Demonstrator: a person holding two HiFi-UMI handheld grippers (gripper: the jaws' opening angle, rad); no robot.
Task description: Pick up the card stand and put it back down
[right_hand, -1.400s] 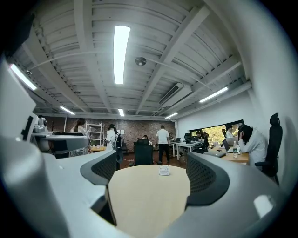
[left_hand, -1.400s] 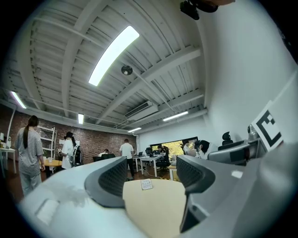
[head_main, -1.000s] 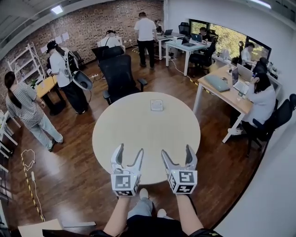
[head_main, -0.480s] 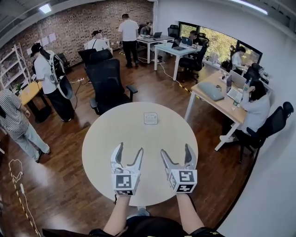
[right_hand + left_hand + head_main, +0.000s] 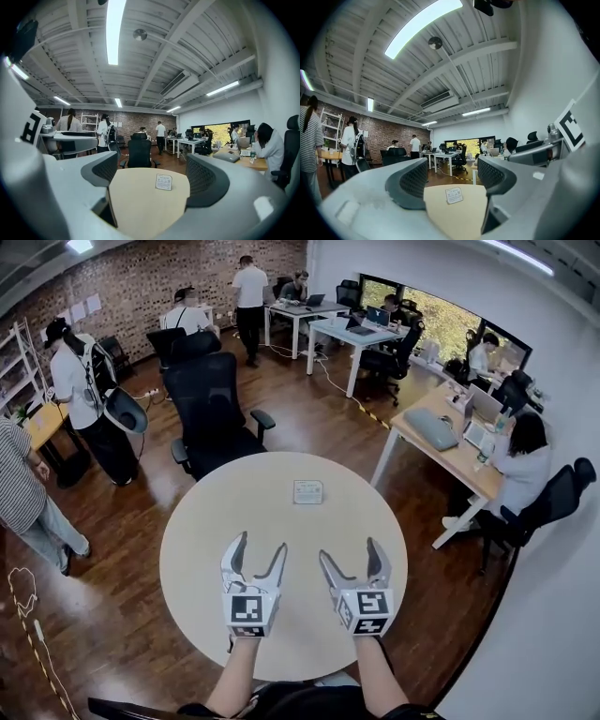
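The card stand (image 5: 307, 491) is a small clear holder with a white printed card, upright on the far part of the round beige table (image 5: 216, 531). It shows as a small white card (image 5: 453, 195) in the left gripper view and as the same card (image 5: 163, 182) in the right gripper view. My left gripper (image 5: 254, 556) hovers over the table's near part, open and empty. My right gripper (image 5: 349, 557) is beside it, also open and empty. Both point toward the stand and are well short of it.
A black office chair (image 5: 214, 409) stands just beyond the table's far edge. A wooden desk (image 5: 450, 451) with a laptop and a seated person is to the right. Several people stand or sit further off on the wood floor.
The head view has shifted, so the table and stand sit a little lower and more central in it. Both grippers keep the same open pose near the table's near edge.
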